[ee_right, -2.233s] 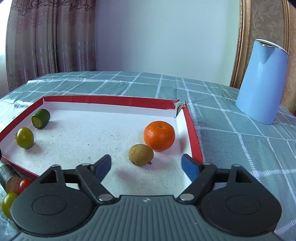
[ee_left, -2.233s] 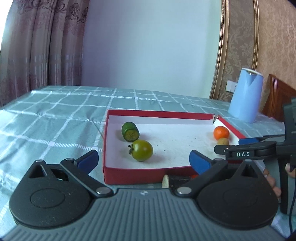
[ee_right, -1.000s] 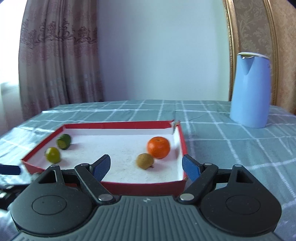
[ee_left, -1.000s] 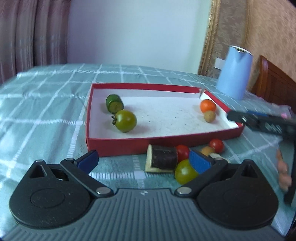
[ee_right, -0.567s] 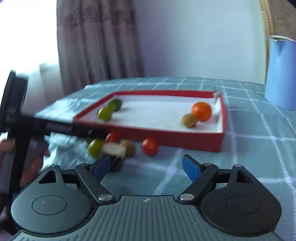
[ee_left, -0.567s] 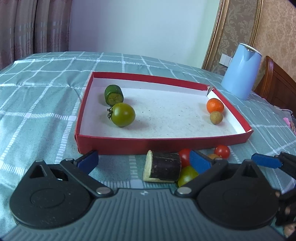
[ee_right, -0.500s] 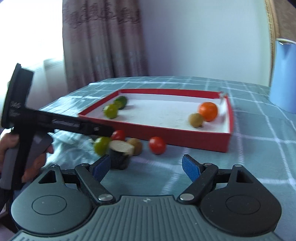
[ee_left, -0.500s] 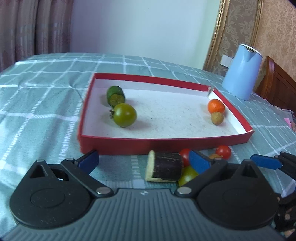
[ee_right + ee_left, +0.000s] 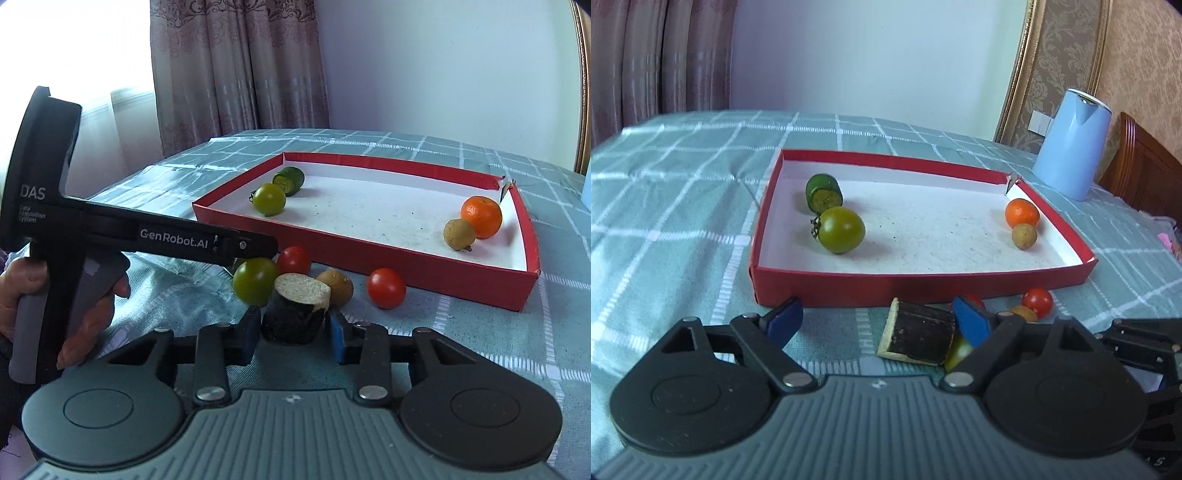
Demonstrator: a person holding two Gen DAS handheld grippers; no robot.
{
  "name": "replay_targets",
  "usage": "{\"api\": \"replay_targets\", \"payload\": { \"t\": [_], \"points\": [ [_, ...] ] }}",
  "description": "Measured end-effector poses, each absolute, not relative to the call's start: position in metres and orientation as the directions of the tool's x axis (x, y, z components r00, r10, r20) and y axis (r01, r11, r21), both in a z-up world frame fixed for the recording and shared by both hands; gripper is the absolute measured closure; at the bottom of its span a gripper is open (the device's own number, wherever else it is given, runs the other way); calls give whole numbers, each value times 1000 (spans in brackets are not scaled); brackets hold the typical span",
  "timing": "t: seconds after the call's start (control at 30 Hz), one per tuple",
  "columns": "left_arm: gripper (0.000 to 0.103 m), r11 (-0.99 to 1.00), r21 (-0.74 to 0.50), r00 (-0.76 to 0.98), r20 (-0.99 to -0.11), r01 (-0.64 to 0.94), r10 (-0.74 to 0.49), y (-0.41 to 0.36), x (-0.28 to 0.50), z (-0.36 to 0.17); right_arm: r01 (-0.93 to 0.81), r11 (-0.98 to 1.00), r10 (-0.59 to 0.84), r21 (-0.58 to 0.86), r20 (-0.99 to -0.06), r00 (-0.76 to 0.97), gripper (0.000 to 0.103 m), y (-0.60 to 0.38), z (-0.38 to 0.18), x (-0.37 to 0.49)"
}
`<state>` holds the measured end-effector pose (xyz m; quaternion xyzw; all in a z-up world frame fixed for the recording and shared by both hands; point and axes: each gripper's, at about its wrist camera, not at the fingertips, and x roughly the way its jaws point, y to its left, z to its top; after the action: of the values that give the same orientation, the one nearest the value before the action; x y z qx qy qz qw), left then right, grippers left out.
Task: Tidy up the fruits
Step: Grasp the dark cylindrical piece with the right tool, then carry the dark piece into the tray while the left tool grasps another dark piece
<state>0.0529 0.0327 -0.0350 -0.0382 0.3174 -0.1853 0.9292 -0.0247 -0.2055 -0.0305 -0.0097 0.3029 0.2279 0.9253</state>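
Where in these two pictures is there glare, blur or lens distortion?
Right wrist view: the window at upper left is blown out to white, and the curtain beside it looks washed out; the fruit is sharp. Left wrist view: even light, soft shadows under the green tomato in the red tray; the fisheye bends the tablecloth lines.

My bench (image 9: pixel 683 206) wears a teal cloth checked in white. A shallow red cardboard tray with a white floor (image 9: pixel 923 286) lies near its middle. Against the tray's near wall, on the cloth, cluster a dark-skinned, pale-cut eggplant chunk (image 9: pixel 295 314), a green tomato (image 9: pixel 255 280), two red cherry tomatoes (image 9: pixel 386 288), and a tan round fruit (image 9: pixel 338 286). A pale blue kettle (image 9: pixel 1071 144) stands towards the far right corner.
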Motion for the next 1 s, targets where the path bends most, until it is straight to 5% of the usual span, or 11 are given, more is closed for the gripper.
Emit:
{"api": "replay_targets", "payload": {
  "t": [0.33,0.53,0.77,0.9,1.0],
  "points": [
    [16,918,-203,715,-578,340,-392,44,50,-33,-408,906,408,112,-490,770,67,-218,-25,-45],
    [7,931,-162,714,-603,327,-356,27,58,-34,-360,924,376,128,-472,797,67,-233,-19,-37],
    [32,910,-194,703,-583,366,-407,46,48,-34,-306,943,332,132,-446,831,67,-246,-1,-17],
    [43,920,-49,731,-591,389,-341,28,38,-37,-272,950,312,152,-444,840,67,-246,8,10],
    [68,901,32,740,-584,433,-334,14,29,-38,-252,959,284,132,-444,850,67,-240,9,28]
  ]
}}
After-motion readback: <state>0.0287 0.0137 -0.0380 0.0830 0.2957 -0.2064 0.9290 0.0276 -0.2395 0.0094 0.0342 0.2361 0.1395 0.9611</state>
